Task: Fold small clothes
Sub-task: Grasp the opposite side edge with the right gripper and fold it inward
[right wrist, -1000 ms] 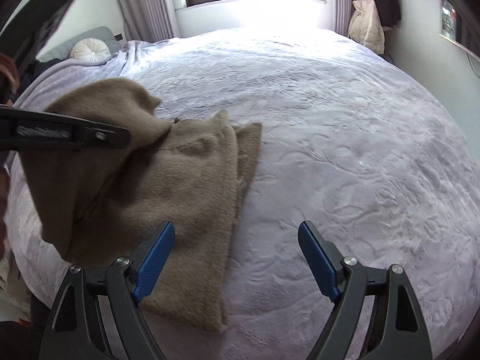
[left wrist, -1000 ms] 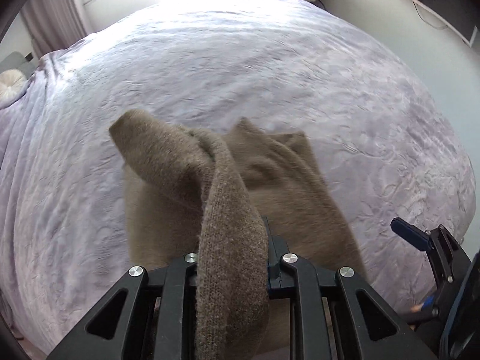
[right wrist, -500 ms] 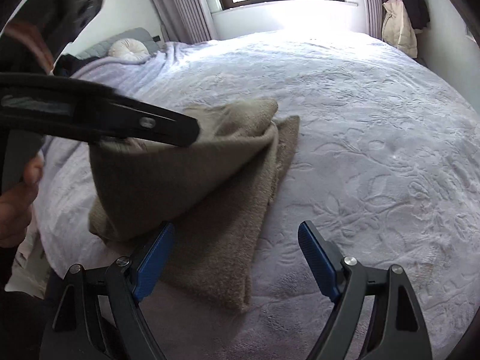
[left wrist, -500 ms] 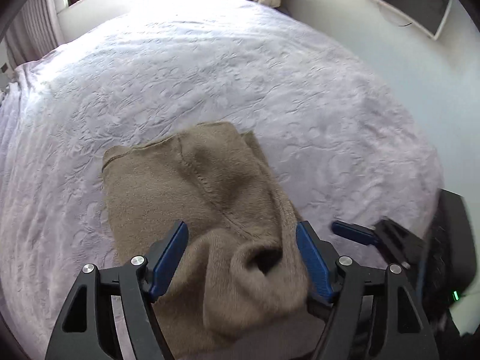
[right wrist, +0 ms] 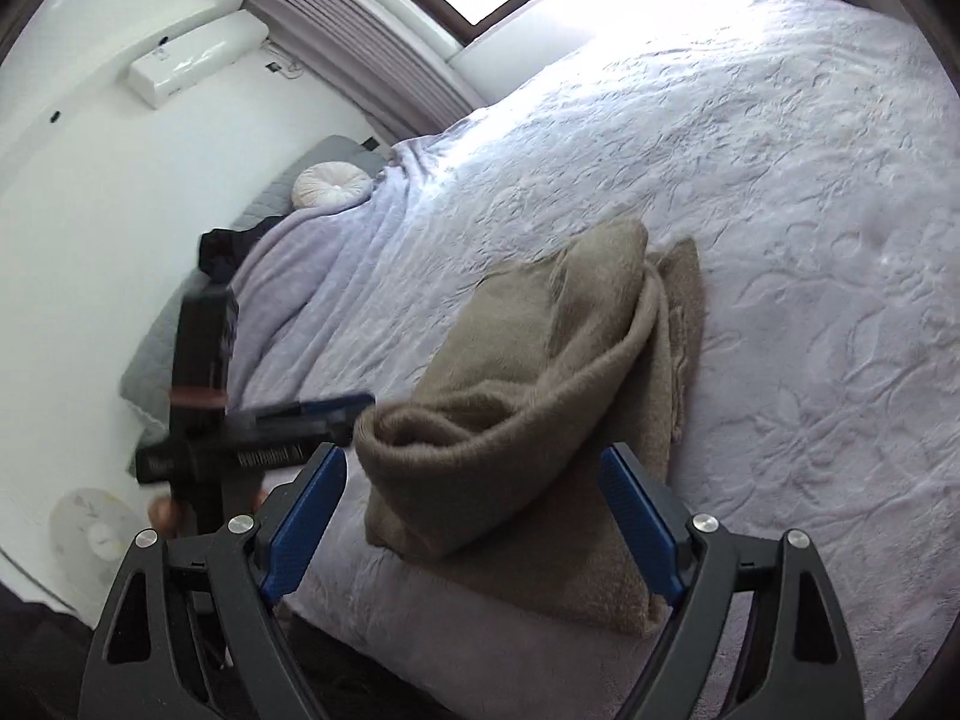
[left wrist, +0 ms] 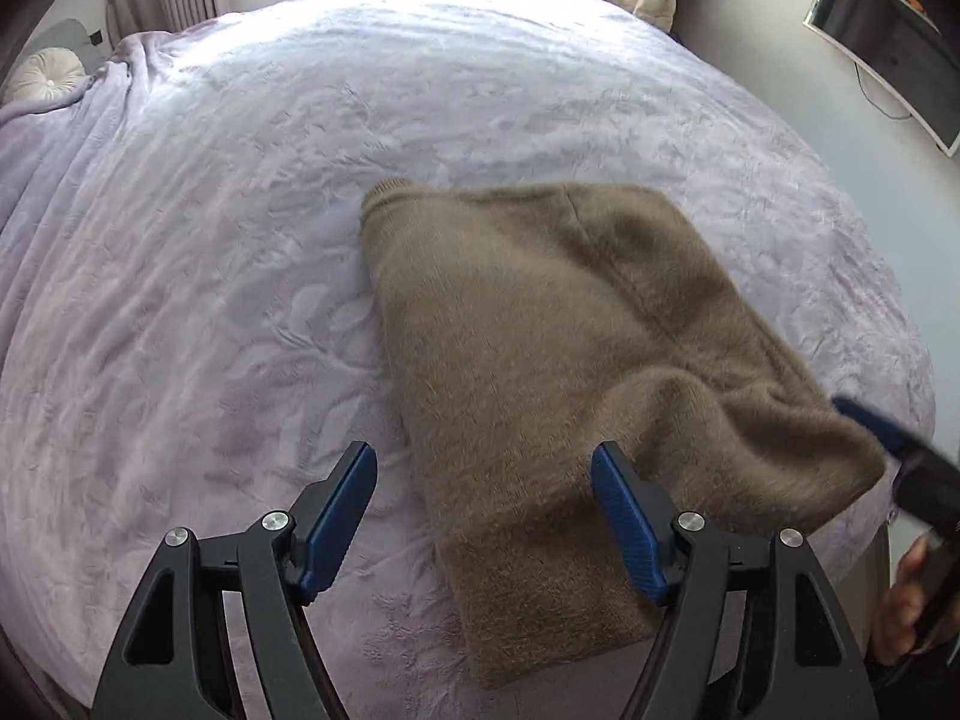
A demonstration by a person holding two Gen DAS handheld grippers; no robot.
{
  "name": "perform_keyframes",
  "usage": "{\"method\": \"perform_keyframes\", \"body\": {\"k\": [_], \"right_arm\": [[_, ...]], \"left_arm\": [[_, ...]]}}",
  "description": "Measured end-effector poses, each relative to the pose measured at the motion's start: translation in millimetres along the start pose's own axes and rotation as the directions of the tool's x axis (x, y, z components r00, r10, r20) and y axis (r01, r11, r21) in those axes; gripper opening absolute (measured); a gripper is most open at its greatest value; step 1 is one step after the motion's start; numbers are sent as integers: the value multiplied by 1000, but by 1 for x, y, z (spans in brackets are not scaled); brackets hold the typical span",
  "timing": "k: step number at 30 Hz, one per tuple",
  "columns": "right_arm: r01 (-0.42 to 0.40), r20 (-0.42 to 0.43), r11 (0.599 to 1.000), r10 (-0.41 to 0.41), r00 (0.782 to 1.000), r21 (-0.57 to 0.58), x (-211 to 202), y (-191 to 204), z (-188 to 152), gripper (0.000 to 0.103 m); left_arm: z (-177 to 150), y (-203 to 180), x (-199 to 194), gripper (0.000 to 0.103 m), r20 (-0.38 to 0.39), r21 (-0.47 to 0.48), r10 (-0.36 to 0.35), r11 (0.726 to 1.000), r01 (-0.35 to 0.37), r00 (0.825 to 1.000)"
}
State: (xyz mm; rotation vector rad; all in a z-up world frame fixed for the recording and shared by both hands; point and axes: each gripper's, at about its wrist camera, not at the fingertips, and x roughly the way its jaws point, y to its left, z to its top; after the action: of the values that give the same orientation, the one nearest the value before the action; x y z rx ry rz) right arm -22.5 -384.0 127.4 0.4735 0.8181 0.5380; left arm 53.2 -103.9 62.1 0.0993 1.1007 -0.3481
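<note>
A brown fuzzy knit garment (left wrist: 540, 360) lies folded on the lilac bedspread (left wrist: 240, 240) near the bed's front edge. It also shows in the right wrist view (right wrist: 540, 396), with a rolled fold on top. My left gripper (left wrist: 483, 516) is open and empty, just in front of the garment's near left corner. My right gripper (right wrist: 474, 516) is open and empty, its jaws either side of the garment's near end without touching it. One blurred blue finger of the right gripper shows at the right in the left wrist view (left wrist: 870, 420). The left gripper shows blurred in the right wrist view (right wrist: 312, 414).
A round white cushion (right wrist: 333, 186) and a dark bundle (right wrist: 222, 246) lie at the head of the bed. A wall monitor (left wrist: 888, 42) hangs on the right. A white fan (right wrist: 96, 534) stands on the floor beside the bed.
My left gripper held the garment's sleeve one second ago, let it go, and has pulled back to the left. The sleeve now lies folded over the garment. The right wrist view has tilted.
</note>
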Motion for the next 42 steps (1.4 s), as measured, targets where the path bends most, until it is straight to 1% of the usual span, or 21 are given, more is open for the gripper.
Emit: {"method": "perform_keyframes", "body": {"k": [3,6,8,9,10,11,14,16,17,18,19,22,24,28,30,33,35,36,37,41,42], "right_arm": [[136,56,983,-130,990,-122,-5,32,10,89],[116,7,953,-118,993,-280,5,64,11,89],[146,-79,933,-181,980,-330,29,70,9,81],[155,-126,932,-206,970,-329,41,66,9,61],[149,-182,940,-212,960,-308,52,59,8,44],[123,-239,960,-185,953,-253,60,49,8,43],[45,-300,995,-70,951,-89,69,25,11,43],[14,-310,1000,-5,951,25,73,11,17,60],[3,-313,997,23,949,82,76,3,18,60],[0,-305,993,36,952,117,79,-4,18,44],[4,-294,993,32,955,119,80,-7,19,8],[30,-278,993,3,960,111,65,-14,11,9],[92,-248,995,-80,966,37,48,-9,0,8],[178,-275,984,-173,946,-7,41,-20,-18,9],[187,-301,982,-181,936,-8,46,-24,-22,13],[148,-270,989,-141,952,5,33,-18,-14,16],[127,-211,992,-124,970,-1,22,-15,-2,39],[133,-197,991,-129,972,7,22,-18,4,69],[150,-192,988,-141,971,30,26,-22,11,84],[120,-194,983,-91,977,140,51,-42,32,83],[90,-192,980,-54,980,180,56,-49,35,75]], "left_arm": [[-7,-11,8,75,-7,28,-23,999,23,1000],[-13,-22,13,75,-1,83,7,997,-7,1000],[-18,-20,11,75,6,96,2,995,-3,1000],[-19,-16,9,75,7,90,-11,996,11,1000],[-21,-12,7,75,8,83,-23,996,22,1000],[-23,-6,6,75,9,76,-27,997,26,1000],[-29,6,3,75,13,66,-43,997,42,999],[-29,7,4,75,11,69,-55,996,54,998],[-28,6,5,75,10,73,-57,996,56,998],[-28,5,6,75,6,74,-59,996,58,998],[-28,5,7,75,3,73,-61,996,60,998],[-29,8,0,75,8,58,-106,993,106,994],[-30,8,-6,75,24,62,-123,991,122,992],[-28,1,11,75,-31,68,-140,987,142,990],[-27,-2,21,75,-66,66,-126,989,130,990],[-22,-2,3,75,-2,66,-132,989,132,991],[-15,0,-5,75,28,62,-133,989,131,991],[-11,-1,-4,75,30,62,-126,990,123,992],[-8,-2,-2,75,27,65,-115,992,113,993],[-6,-11,14,75,-2,76,-99,992,98,995],[-8,-11,18,75,-13,74,-102,992,102,995]]}}
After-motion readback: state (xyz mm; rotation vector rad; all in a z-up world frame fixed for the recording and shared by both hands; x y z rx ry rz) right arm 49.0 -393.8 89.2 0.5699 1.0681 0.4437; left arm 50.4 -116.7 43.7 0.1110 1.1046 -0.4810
